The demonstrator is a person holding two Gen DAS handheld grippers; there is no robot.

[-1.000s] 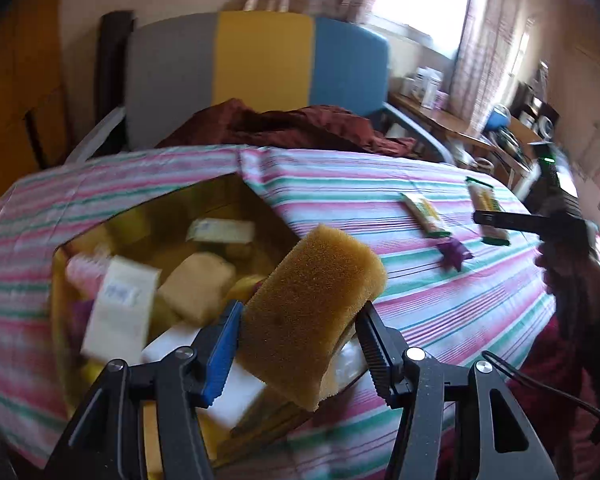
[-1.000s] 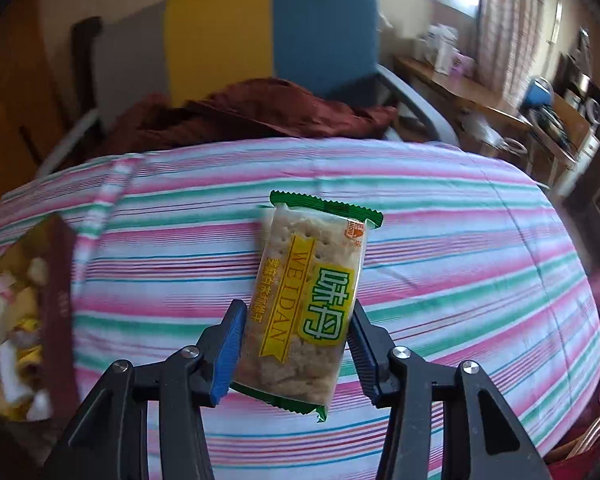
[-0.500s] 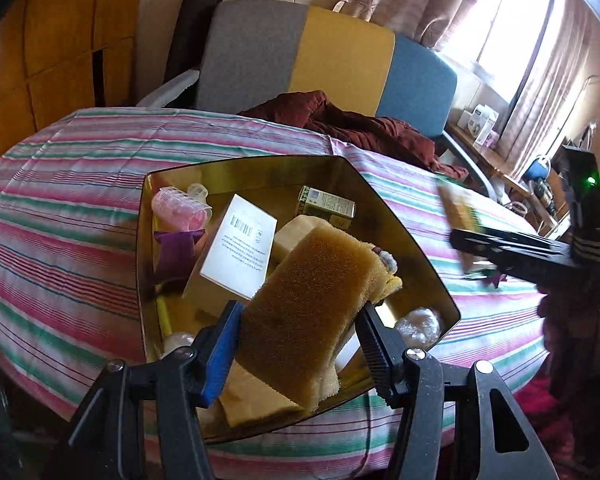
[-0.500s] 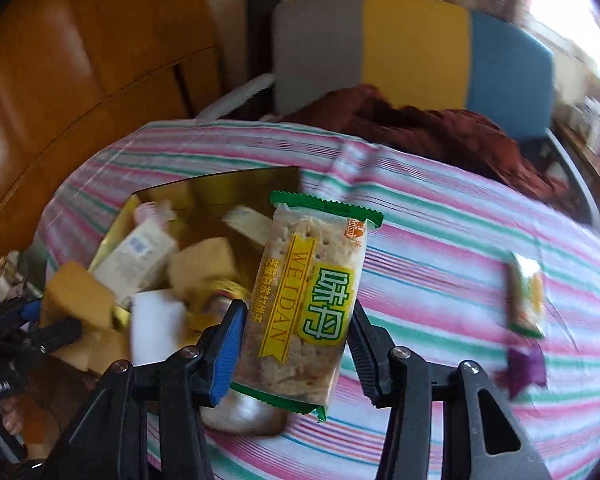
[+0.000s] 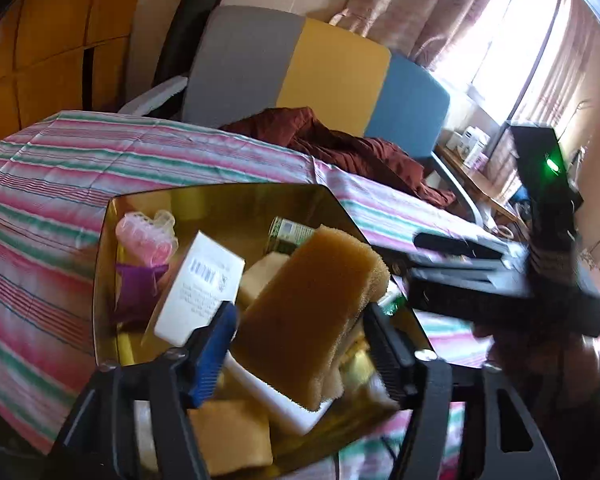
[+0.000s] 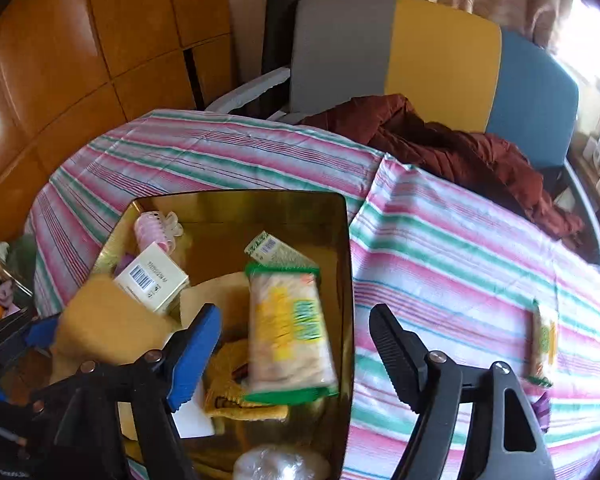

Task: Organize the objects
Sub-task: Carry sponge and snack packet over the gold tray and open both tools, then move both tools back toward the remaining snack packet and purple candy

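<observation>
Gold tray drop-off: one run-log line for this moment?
left tongs: opening, sponge between | right tongs: opening, cracker packet released over gold tray | second packet on tablecloth

**Both grippers opening, angled downward**

Left gripper (image 5: 300, 344) is pointing steeply down, its jaws just now spreading; blue pad and black pad are standing clear on either side of what sits between them. Right gripper (image 6: 296, 348) is tilting down too, jaws likewise just widening, nothing pressed between the pads. Right gripper's body is showing blurred in the left wrist view.
</observation>
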